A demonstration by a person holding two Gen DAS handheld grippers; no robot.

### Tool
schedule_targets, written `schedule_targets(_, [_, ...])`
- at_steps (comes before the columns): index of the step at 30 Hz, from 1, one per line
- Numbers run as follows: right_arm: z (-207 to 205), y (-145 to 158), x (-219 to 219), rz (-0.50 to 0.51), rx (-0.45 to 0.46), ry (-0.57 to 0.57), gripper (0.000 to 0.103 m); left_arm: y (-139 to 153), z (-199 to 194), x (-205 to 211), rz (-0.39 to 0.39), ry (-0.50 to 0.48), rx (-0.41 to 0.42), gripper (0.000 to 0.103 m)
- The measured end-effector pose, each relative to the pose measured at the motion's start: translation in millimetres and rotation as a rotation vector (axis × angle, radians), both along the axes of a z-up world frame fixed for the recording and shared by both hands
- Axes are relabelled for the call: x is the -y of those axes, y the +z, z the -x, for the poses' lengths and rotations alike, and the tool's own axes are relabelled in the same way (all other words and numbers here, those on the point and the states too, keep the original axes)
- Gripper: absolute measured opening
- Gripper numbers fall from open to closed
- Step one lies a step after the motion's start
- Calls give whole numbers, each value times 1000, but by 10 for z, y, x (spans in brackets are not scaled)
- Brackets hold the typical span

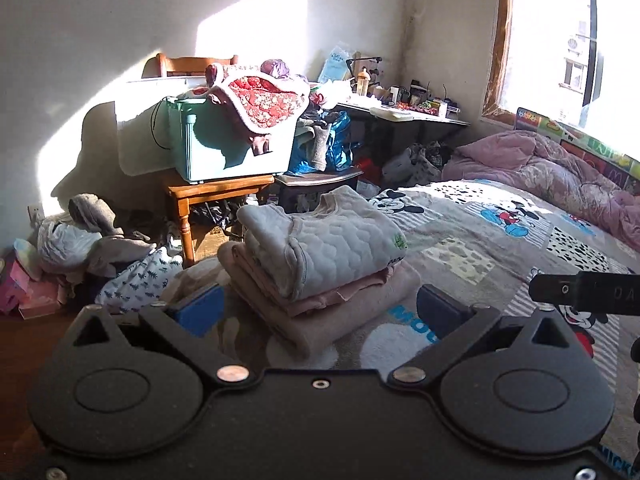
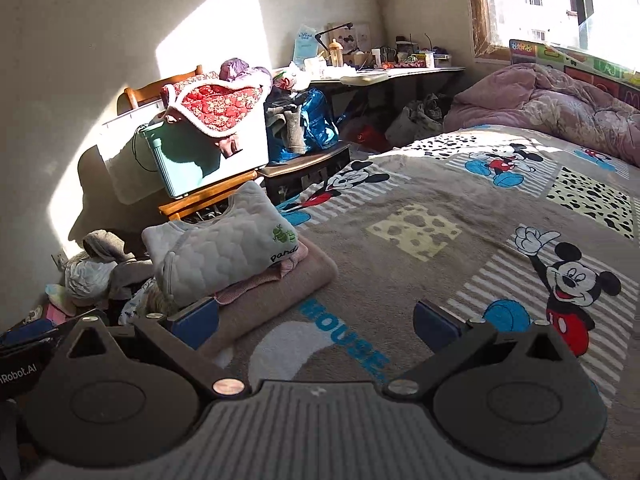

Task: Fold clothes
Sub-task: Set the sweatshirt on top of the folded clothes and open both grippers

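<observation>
A folded grey quilted top (image 1: pixel 320 240) (image 2: pixel 224 248) lies on top of a stack of folded pink clothes (image 1: pixel 344 312) (image 2: pixel 276 292) at the near left corner of the bed. My left gripper (image 1: pixel 318 312) hangs open just in front of the stack, nothing between its blue pads. My right gripper (image 2: pixel 316 322) is open too, over the cartoon-mouse blanket (image 2: pixel 420 208) to the right of the stack, holding nothing. A black part of the right gripper (image 1: pixel 584 292) shows at the right edge of the left wrist view.
A pink duvet (image 1: pixel 560 168) is bunched at the bed's far end by the window. Left of the bed stand a wooden stool with a teal box (image 1: pixel 224 148), a red quilted blanket (image 1: pixel 264 104), a cluttered desk (image 1: pixel 400 112) and a heap of clothes on the floor (image 1: pixel 100 248).
</observation>
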State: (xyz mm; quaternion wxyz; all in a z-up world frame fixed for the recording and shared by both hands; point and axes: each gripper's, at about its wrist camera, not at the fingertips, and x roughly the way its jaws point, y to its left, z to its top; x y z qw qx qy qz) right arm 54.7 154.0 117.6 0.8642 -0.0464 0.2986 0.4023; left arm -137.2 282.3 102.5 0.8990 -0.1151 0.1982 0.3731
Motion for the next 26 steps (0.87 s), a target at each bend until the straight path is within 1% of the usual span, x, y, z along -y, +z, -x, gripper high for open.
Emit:
schedule_targets(3, [174, 89, 101, -12, 27, 9, 103, 93, 123, 159, -122, 87, -39, 103])
schedule_targets(4, [220, 117, 120, -22, 31, 16, 103, 120, 151, 191, -140, 107, -52, 103])
schedule_targets(5, [262, 143, 138, -30, 33, 23, 103, 136, 179, 205, -141, 115, -56, 103])
schedule_targets(8, [367, 211, 169, -50, 33, 38, 103, 189, 243, 187, -98, 104, -66, 103])
schedule_targets(10, [427, 238, 181, -66, 29, 42, 103, 217, 252, 184, -94, 107, -79, 103])
schedule_targets(14, [500, 247, 203, -85, 21, 44, 103, 228, 245, 198, -107, 110, -107, 103])
schedule_targets(18, [535, 250, 228, -99, 10, 47, 103, 243, 249, 232, -97, 89, -116, 103])
schedule_targets(23, [576, 270, 274, -115, 8, 51, 103, 257, 243, 295, -108, 73, -122, 103])
schedule_targets(26, [577, 272, 310, -121, 7, 51, 103, 262, 246, 351, -136, 79, -119, 103])
